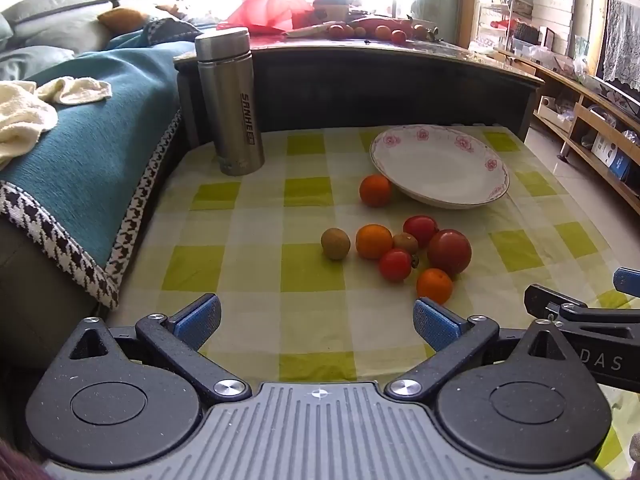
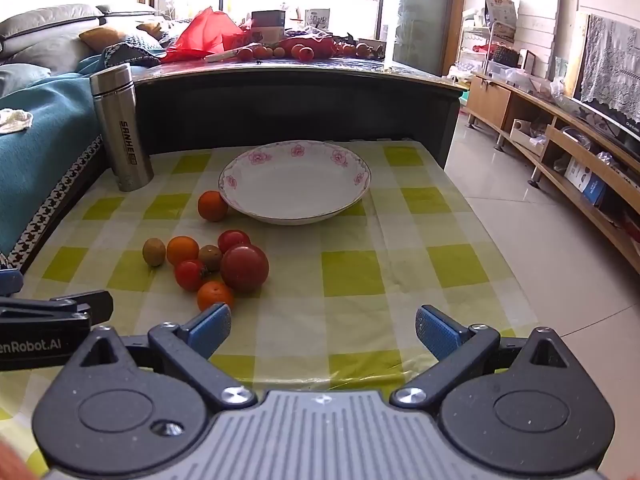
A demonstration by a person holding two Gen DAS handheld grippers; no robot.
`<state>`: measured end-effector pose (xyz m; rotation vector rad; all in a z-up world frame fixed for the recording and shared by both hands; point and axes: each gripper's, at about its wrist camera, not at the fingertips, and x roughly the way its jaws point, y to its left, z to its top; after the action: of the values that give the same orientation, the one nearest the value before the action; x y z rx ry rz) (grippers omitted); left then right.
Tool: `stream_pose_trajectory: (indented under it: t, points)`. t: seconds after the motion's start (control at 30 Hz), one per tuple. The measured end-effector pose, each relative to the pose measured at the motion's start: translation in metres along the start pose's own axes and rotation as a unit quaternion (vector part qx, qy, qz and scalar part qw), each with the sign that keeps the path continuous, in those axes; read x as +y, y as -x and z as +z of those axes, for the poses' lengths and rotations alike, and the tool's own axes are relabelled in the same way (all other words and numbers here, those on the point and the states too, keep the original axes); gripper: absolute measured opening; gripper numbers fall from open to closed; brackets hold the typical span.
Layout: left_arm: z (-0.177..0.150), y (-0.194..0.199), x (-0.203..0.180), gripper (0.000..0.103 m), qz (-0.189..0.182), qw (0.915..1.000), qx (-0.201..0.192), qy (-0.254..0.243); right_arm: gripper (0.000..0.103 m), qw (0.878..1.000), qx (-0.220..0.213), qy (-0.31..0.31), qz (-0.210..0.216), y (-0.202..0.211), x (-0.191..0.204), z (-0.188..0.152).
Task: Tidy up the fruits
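A white plate with pink flowers [image 1: 440, 168] [image 2: 296, 184] sits empty at the far side of the checked tablecloth. One orange [image 1: 375, 190] [image 2: 212, 205] touches its near left rim. Closer lies a cluster: a large red tomato [image 1: 449, 251] [image 2: 244, 267], two small tomatoes, two more oranges, and two brown fruits, one of them [image 1: 335, 243] [image 2: 154, 251] apart at the left. My left gripper [image 1: 316, 322] is open, empty, just short of the cluster. My right gripper [image 2: 323, 330] is open and empty, to the right of the fruits.
A steel flask [image 1: 230, 100] [image 2: 120, 126] stands at the table's far left corner. A sofa with a teal blanket [image 1: 92, 128] borders the left edge. A dark higher table [image 2: 296, 92] with more fruit rises behind. Tiled floor [image 2: 540, 248] lies right.
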<state>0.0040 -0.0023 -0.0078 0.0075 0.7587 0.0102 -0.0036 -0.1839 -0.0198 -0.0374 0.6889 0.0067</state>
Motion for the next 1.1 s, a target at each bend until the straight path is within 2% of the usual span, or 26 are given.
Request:
stream_pose_trajectory:
  t: [0.3, 1.1]
  points:
    - [-0.0008, -0.0025, -0.0008, 0.103, -0.004, 1.0000, 0.005, 0.000, 0.103, 1.000, 0.014, 0.003, 0.002, -0.0061, 0.0031, -0.0008]
    - [-0.0026, -0.0049, -0.0028, 0.103, -0.008, 0.9999, 0.010, -0.002, 0.103, 1.000, 0.014, -0.001, -0.001, -0.0061, 0.0012, -0.0004]
